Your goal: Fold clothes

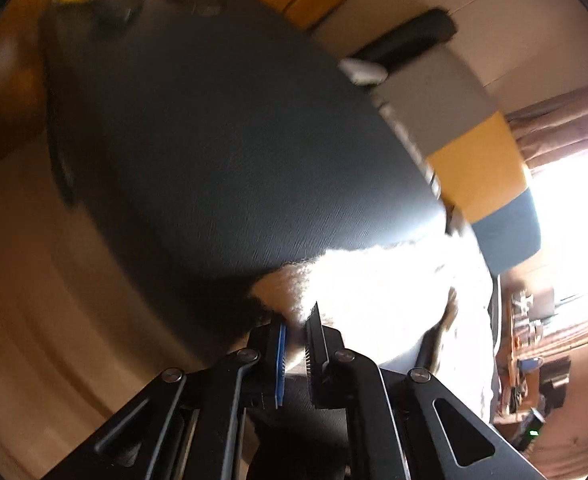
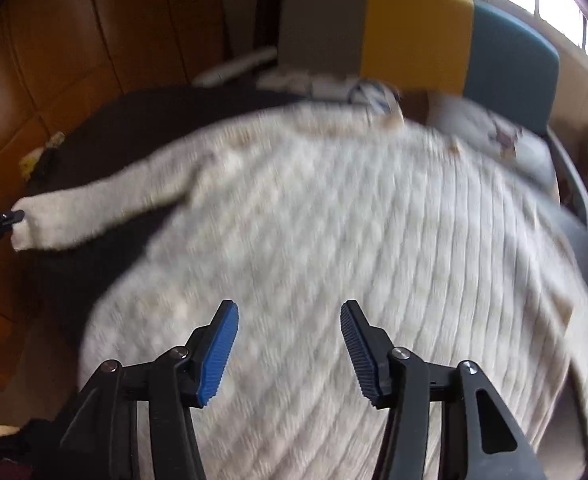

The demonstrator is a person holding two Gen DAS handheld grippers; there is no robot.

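We pinch the white sweater's [image 2: 334,216] sleeve cuff [image 1: 294,300] with our left claw [image 1: 296,340] (tight); our right claw [image 2: 289,340] hangs open above the sweater.

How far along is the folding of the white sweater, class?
Done: the white sweater lies spread flat on the dark surface. In hand: the left gripper is shut on the sleeve cuff; the right gripper hovers open over the body. Left: no fold shows yet.
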